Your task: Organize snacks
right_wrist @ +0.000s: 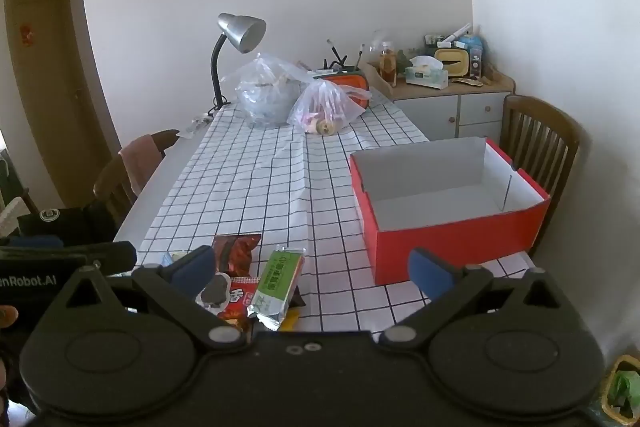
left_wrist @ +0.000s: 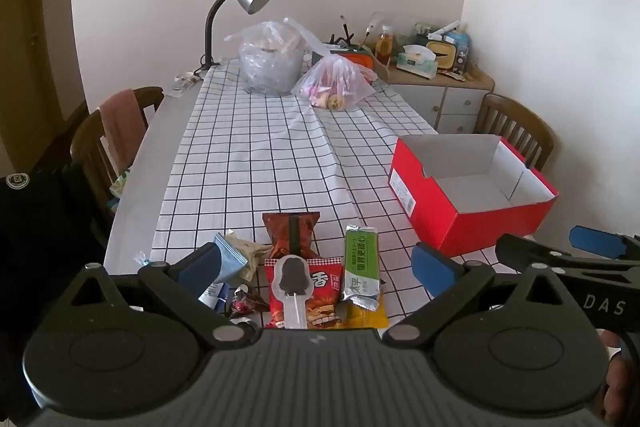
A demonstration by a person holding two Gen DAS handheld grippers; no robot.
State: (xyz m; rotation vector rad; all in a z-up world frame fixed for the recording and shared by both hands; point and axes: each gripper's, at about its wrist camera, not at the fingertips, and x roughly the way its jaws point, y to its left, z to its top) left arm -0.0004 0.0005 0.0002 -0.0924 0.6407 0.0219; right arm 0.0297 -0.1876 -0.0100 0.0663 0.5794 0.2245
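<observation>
We hold both grippers above the near edge of the table (left_wrist: pixel 136 163), the left gripper (left_wrist: pixel 316 265) and the right gripper (right_wrist: pixel 312 269) with fingers spread wide and empty. The snacks (left_wrist: pixel 308 279) lie heaped below us; the red box (right_wrist: pixel 452 239) stands empty to their right. We should probably take the top green packet (left_wrist: pixel 362 261) first, pinching across its narrow width.

Each gripper is a matte black tool — the left gripper (left_wrist: pixel 316 265) and the right gripper (right_wrist: pixel 312 269) alike carry two blue-padded fingers on angular black arms fixed with round silver screws above two big round housings. White lettering marks their sides. A black sleeve (left_wrist: pixel 28 203) bears a round white badge.
</observation>
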